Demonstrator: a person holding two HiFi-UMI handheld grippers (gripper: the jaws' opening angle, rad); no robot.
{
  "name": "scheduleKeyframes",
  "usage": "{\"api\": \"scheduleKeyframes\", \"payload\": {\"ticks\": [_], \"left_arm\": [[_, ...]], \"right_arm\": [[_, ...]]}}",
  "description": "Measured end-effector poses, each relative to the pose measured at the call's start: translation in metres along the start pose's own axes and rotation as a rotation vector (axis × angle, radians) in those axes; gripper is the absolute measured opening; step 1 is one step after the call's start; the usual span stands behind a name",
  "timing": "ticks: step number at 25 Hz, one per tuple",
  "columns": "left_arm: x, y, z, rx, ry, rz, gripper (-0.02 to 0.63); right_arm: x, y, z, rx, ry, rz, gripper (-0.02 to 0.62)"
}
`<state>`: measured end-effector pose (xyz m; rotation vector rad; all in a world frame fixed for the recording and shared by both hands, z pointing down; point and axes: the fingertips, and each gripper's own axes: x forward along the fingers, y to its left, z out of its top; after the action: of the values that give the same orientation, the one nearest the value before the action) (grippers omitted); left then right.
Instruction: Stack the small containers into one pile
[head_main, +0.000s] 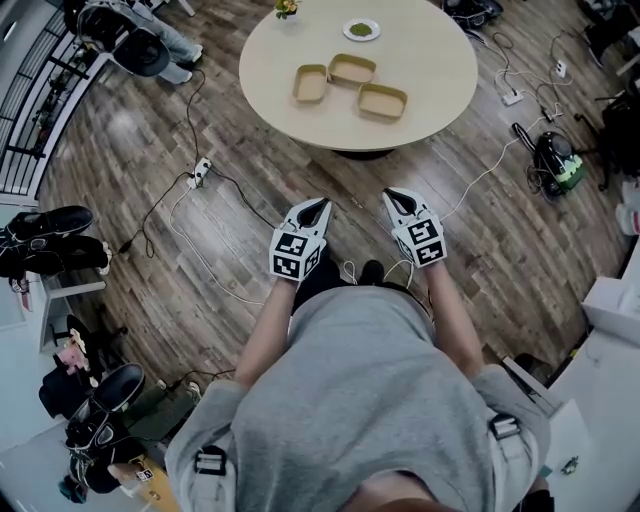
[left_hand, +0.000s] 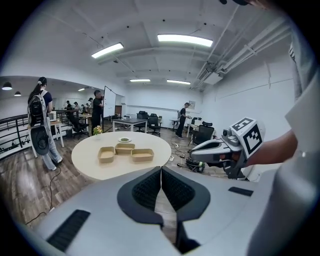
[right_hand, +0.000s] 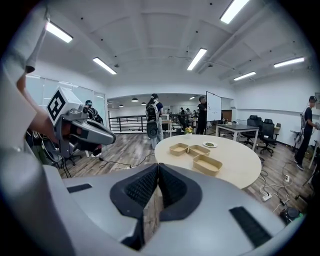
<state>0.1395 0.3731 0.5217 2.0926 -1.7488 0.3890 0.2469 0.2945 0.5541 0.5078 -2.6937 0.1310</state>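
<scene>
At 12 o'clock on the tabletop, the small containers look light and thin-walled — pinch a rim gently. Closed and empty: left tool, right tool.

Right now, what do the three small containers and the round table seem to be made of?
Small containers: tan, matte and thin-walled, so probably kraft paper or moulded pulp. Round table: smooth pale beige top with a soft sheen, likely laminate or painted board, though the look leaves that open.
</scene>
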Motion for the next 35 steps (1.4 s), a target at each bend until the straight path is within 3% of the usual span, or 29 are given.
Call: {"api": "scheduleKeyframes", "payload": {"ticks": [11,18,27,35], "left_arm": [[-0.002,-0.004,0.004,0.002,0.003,-0.015,0.021],[-0.006,-0.007,0.003,0.003,0.002,-0.007,0.028],[-0.001,-0.013,-0.003,0.001,0.011,-0.004,0.114],[0.002,-0.012,-0.003,0.0,0.015,0.003,0.146]], "right_arm": [[-0.003,-0.005,-0.002,0.013,0.0,-0.011,0.031],[-0.009,-0.005,-0.004,0.027,-0.009,-0.012,0.082],[-0.015,-0.01,-0.013,0.039,-0.004,-0.022,0.126],[-0.015,-0.015,-0.018,0.066,0.009,-0.001,0.173]]}}
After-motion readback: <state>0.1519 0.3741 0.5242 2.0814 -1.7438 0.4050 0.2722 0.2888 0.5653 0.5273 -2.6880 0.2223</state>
